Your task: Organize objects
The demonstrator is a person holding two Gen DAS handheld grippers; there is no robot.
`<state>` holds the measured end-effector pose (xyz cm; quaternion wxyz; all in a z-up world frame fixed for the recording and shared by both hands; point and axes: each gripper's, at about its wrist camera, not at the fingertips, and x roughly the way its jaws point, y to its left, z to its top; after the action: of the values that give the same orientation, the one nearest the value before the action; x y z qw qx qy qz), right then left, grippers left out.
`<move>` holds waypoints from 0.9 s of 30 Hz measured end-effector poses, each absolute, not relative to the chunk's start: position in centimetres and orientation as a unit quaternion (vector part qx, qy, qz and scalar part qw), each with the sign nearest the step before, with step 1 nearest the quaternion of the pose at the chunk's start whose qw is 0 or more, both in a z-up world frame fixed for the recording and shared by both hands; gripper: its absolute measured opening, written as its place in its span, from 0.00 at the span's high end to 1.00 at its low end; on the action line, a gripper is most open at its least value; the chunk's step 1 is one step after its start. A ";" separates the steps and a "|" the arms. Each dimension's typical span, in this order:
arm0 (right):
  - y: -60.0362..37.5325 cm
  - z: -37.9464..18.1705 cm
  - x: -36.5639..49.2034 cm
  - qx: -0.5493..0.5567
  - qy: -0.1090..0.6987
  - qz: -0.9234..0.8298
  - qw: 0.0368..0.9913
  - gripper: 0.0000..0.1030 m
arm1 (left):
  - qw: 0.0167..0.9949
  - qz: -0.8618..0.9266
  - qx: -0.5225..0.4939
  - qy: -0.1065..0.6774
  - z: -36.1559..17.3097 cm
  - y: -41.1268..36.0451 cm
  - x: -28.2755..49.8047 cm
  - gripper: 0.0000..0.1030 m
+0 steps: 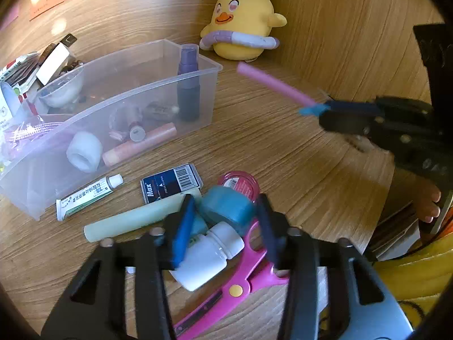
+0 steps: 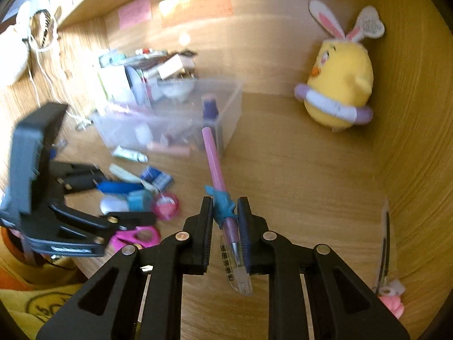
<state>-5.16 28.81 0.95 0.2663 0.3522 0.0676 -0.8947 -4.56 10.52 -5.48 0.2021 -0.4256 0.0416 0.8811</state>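
Observation:
My right gripper (image 2: 225,208) is shut on a pink pen (image 2: 213,158) with a blue grip, held above the desk and pointing toward the clear plastic bin (image 2: 226,104). The pen (image 1: 271,83) and right gripper (image 1: 325,110) also show in the left wrist view. My left gripper (image 1: 226,221) is open over a pile: a white bottle (image 1: 209,255), a teal block (image 1: 229,206), pink scissors (image 1: 240,280), a pale green stick (image 1: 133,221). The bin (image 1: 119,90) holds a purple spray bottle (image 1: 188,82), a pink tube and small items.
A yellow plush chick (image 1: 240,25) stands at the back right corner. A white ointment tube (image 1: 87,195), a blue Max box (image 1: 170,184) and a pink round tin (image 1: 240,184) lie in front of the bin. Clutter (image 1: 25,70) sits at the left.

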 end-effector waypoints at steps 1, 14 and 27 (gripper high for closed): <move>28.6 1.4 -5.2 0.346 0.066 -0.896 0.270 0.85 | 0.199 0.884 -0.422 0.039 -5.4 10.3 -4.5 0.60; 23.8 4.7 -7.9 0.300 0.056 -0.903 0.303 0.85 | 0.167 0.919 -0.356 -0.014 -0.4 5.7 -4.4 0.60; 19.1 4.6 -11.5 0.309 0.056 -0.893 0.321 0.85 | 0.115 0.940 -0.316 -0.060 3.9 0.1 -8.8 0.60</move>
<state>-11.47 19.12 4.63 0.3214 0.3088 0.0559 -0.8934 -8.84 0.10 3.94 0.1151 -0.3164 -0.0598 0.9397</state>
